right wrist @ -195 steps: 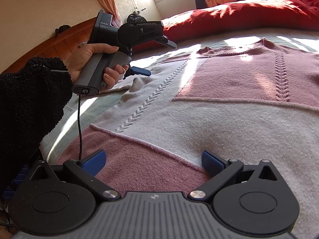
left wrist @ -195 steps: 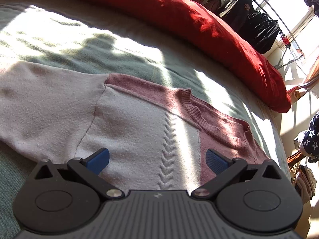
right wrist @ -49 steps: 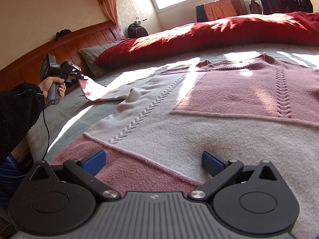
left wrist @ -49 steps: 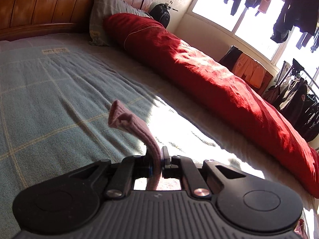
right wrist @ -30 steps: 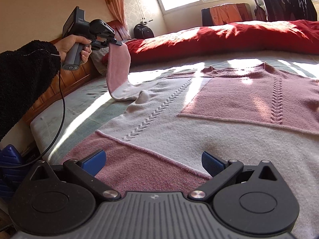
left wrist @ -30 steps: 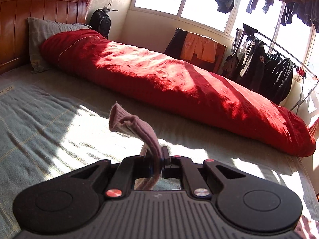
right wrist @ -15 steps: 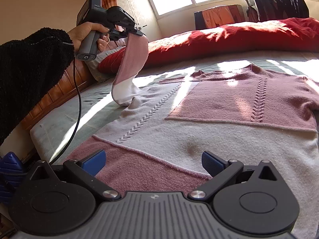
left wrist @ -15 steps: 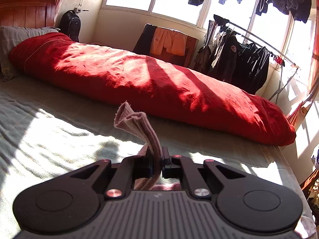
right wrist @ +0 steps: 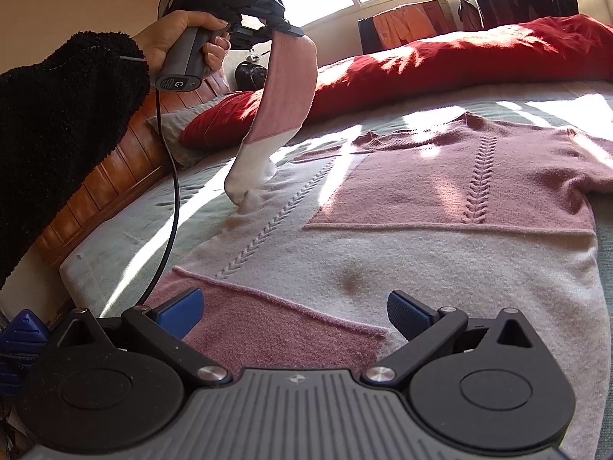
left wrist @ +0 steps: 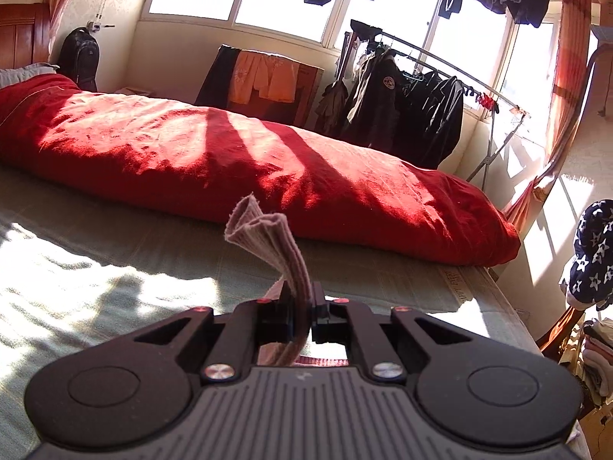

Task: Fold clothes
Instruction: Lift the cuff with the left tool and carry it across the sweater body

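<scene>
Now, sweater (right wrist: pixel 440 207): lying flat on the bed (right wrist: pixel 567 99), its left sleeve (right wrist: pixel 283 88) hanging lifted.
Left gripper (right wrist: pixel 285 30): clamping the sleeve's cuff (left wrist: pixel 264 237), held high at far left.
Right gripper (right wrist: pixel 295 316): jaws standing apart over the near hem, holding nothing.
Doing it well: carrying the cuff rightward across the chest (keeping the sleeve taut, probably), laying it flat before letting go.
</scene>
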`<state>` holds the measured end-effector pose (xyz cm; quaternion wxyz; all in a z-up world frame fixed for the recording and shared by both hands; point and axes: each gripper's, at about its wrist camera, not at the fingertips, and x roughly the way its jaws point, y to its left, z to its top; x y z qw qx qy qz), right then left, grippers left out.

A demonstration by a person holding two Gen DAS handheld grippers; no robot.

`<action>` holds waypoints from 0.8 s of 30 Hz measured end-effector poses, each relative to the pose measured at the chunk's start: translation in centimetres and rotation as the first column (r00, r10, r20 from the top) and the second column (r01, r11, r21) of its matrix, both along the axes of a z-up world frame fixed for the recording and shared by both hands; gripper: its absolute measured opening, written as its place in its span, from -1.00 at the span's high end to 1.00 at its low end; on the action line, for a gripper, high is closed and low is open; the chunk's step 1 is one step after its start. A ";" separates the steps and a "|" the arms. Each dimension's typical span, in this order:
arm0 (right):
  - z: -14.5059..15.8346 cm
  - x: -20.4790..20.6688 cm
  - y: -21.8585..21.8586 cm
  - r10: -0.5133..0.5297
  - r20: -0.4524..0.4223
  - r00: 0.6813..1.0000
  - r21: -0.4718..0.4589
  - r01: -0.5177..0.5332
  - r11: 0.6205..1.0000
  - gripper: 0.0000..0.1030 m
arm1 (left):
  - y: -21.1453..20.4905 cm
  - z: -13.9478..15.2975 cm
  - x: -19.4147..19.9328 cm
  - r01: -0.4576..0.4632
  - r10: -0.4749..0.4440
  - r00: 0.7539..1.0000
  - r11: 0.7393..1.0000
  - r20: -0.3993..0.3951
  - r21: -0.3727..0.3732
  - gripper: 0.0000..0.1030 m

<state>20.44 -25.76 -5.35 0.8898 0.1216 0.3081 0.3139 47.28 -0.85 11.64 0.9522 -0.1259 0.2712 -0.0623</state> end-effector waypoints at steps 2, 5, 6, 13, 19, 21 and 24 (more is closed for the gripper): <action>0.0 0.0 0.0 0.000 -0.002 1.000 -0.005 0.000 1.000 -1.00 | -0.9 -0.1 0.1 0.014 -0.014 1.000 1.000 -0.002 0.003 0.89; 0.0 0.0 0.0 0.000 -0.001 1.000 -0.007 0.000 1.000 -1.00 | -2.3 -0.1 0.3 0.041 -0.041 0.999 0.999 0.000 0.013 0.89; 0.0 0.0 -0.1 0.000 -0.003 1.000 -0.005 0.000 1.000 -1.00 | -2.7 0.0 0.3 0.051 -0.051 0.999 0.999 0.002 0.017 0.89; 0.0 0.0 -0.3 0.000 -0.012 1.000 0.002 0.000 1.000 -1.00 | -5.8 -0.9 0.5 0.117 -0.116 0.993 0.992 -0.019 0.042 0.89; 0.0 0.0 -0.5 -0.006 -0.018 1.000 0.000 0.006 1.000 -1.00 | -7.9 -2.7 0.8 0.166 -0.162 0.985 0.984 -0.064 0.069 0.89; 0.0 0.0 -0.5 -0.010 -0.019 1.000 0.000 0.010 1.000 -1.00 | -8.3 -3.3 0.9 0.177 -0.171 0.982 0.981 -0.078 0.075 0.89; -0.1 0.0 -0.7 -0.014 -0.022 1.000 0.000 0.014 1.000 -1.00 | -9.1 -4.2 0.9 0.190 -0.182 0.979 0.978 -0.095 0.083 0.89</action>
